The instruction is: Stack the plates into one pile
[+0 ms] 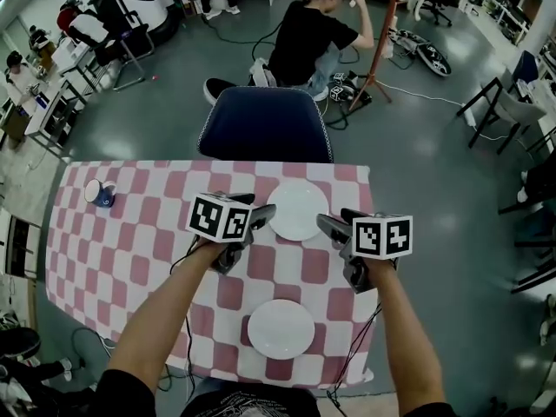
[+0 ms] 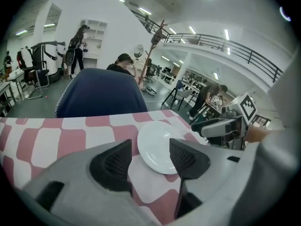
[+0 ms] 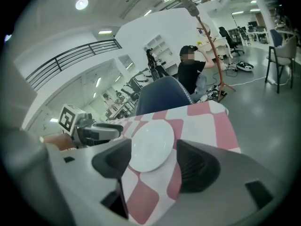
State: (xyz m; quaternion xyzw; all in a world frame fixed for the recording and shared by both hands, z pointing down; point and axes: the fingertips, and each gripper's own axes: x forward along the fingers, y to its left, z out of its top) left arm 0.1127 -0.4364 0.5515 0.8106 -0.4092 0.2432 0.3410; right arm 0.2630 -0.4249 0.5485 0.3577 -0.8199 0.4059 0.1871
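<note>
Two white plates lie on the pink-and-white checked table. The far plate sits near the table's back edge, between my two grippers. The near plate rests by the front edge, close to my body. My left gripper hovers just left of the far plate, open and empty. On the plate's right, my right gripper is also open, with nothing between its fingers. Neither gripper touches a plate.
A blue-and-white mug lies at the table's far left. A dark blue chair stands behind the table's back edge. A person sits on the floor beyond it, near a red pole stand. Cables hang off the table's front edge.
</note>
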